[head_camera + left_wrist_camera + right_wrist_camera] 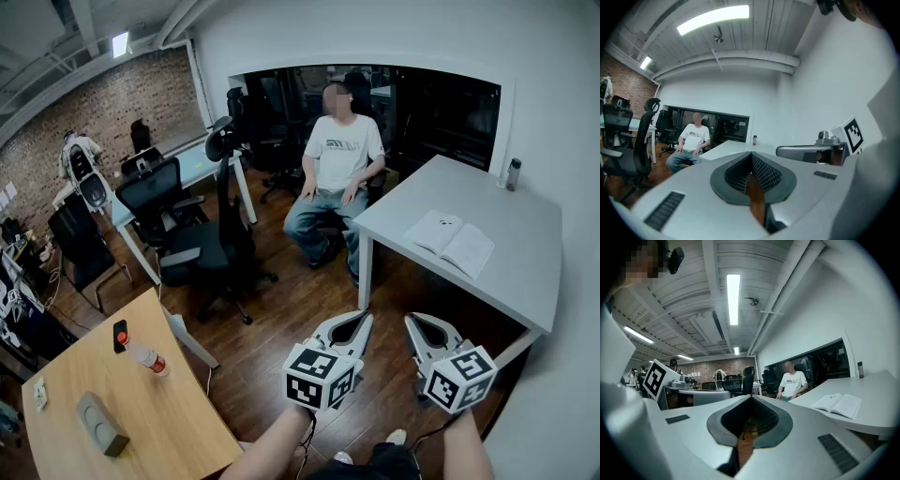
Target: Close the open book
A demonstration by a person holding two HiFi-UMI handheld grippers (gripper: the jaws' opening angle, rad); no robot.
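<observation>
Nearest the camera, the left gripper (361,321) and the right gripper (415,322) are held side by side at about waist height over the wood floor (281,319). Both point forward and roughly level. Each gripper's jaws are pressed together with nothing between them. This looks like a carrying pose for the walk-up. Neither tool has anything to grip yet, and both are well apart from the work.

Further ahead and to the right stands a white table (525,281), with one corner turned towards the grippers. The book (450,242) lies on it, open and flat with its pages up, near the table's near edge and towards its left end. That spot seems to favour a reach from this side.

The open spread is wider than it is deep, and its long axis runs along the near edge. The spine crosses that axis, pointing from the near edge towards the far side of the table. Closing it probably means lifting one page block and folding it over the spine onto the other. The job appears not yet begun.

At the table's far right corner stands a small bottle (513,173), well apart from the book. Beyond the left end, a person (337,178) sits in a chair facing this way.
</observation>
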